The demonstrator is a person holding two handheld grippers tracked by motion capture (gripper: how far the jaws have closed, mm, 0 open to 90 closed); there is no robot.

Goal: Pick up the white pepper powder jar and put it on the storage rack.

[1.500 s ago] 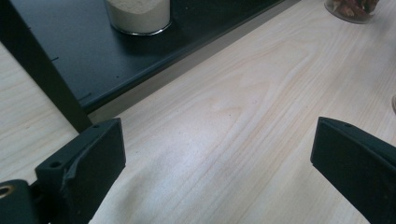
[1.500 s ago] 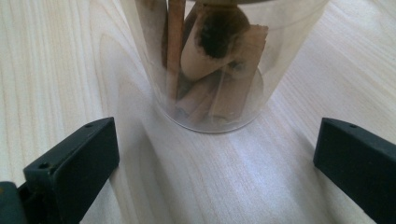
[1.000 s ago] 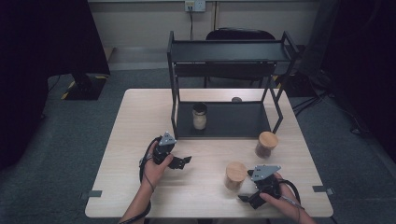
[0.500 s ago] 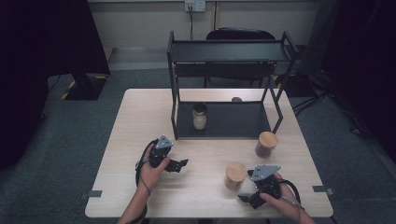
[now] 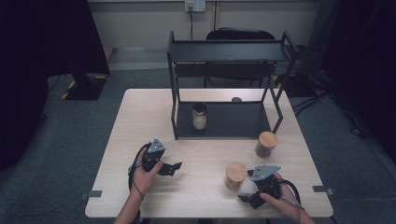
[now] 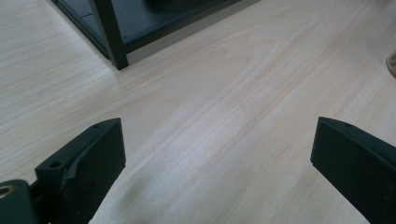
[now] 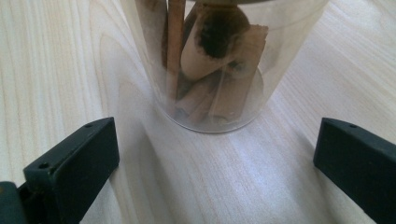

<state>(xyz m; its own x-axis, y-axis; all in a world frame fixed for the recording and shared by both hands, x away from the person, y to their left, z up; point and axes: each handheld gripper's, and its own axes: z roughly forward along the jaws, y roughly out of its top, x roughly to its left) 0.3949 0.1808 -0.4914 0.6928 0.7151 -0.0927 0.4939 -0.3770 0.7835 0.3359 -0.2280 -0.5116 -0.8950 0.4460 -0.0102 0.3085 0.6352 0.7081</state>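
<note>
The right hand-held gripper [image 5: 246, 198] sits at the near edge of the worktop [image 5: 140, 121], jaws spread wide and holding nothing, aimed at the near jar [image 7: 212, 65]. In the right gripper view that jar stands upright just ahead of the jaws, clear-walled, with cinnamon sticks [image 7: 205, 51] inside; it is not yet between the jaws. To grasp it well, I judge the gripper should slide forward low and level until the wall sits centred between the jaws, then close gently below the wooden lid [image 5: 236, 170], since a smooth round wall can slip or tip if caught off-centre.

The left hand-held gripper [image 5: 173, 168] rests farther left, also released and empty, over bare wood. Beyond, a second jar [image 5: 266, 144] stands near the rack [image 5: 229, 51], just outside its right front leg. A third jar [image 5: 199, 116] already stands on the rack's lower shelf, probably where the near one belongs.
</note>
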